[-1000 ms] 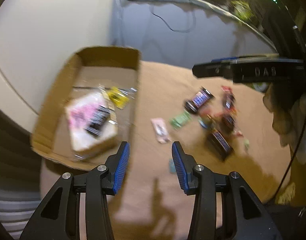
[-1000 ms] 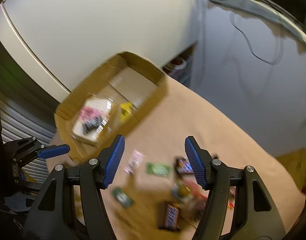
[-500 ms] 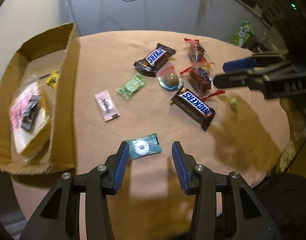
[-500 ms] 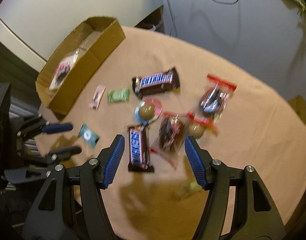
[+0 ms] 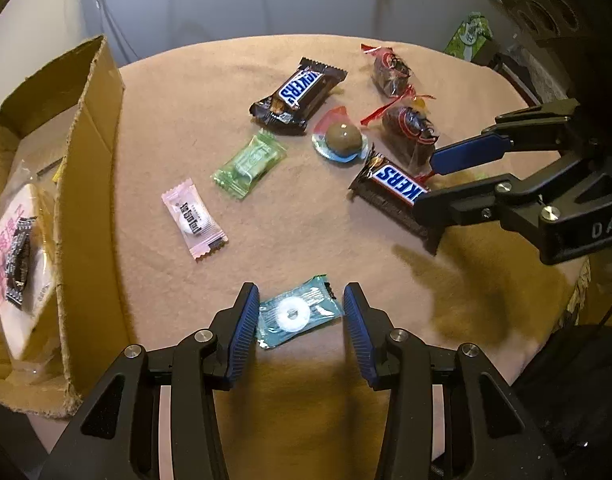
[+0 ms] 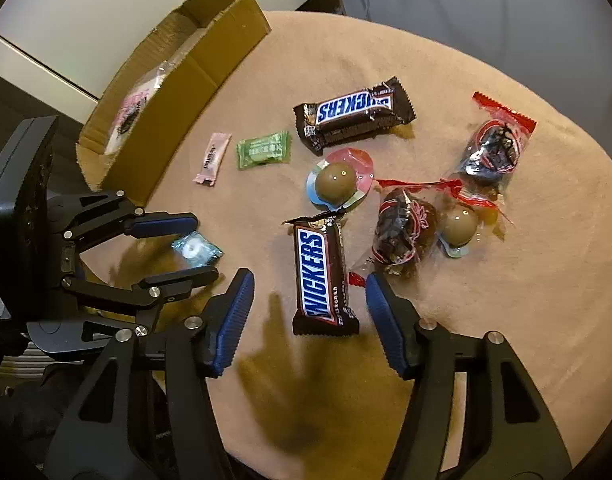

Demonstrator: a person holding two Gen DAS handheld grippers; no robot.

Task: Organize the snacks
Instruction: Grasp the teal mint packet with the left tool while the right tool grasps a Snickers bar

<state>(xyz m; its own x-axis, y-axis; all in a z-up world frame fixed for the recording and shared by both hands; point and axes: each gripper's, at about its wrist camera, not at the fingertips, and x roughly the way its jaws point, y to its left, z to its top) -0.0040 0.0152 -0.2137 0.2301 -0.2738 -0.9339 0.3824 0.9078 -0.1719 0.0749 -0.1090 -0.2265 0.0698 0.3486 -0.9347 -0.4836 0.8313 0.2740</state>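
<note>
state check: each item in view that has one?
Brown cardboard box: open, pink packet inside.
Teal ring-mint wrapper: sealed, flat between left tool pads, unpressed.
Near Snickers bar: sealed, between right tool pads, tool closing, no contact.
Far Snickers bar: sealed, untouched.

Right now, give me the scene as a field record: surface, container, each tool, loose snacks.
surface: round table under tan cloth
container: cardboard box at the table edge, pink packet inside
left tool: open, straddling teal ring candy
right tool: closing, Snickers bar between its pads, not yet gripped
loose: second Snickers, green candy, pink candy
</note>
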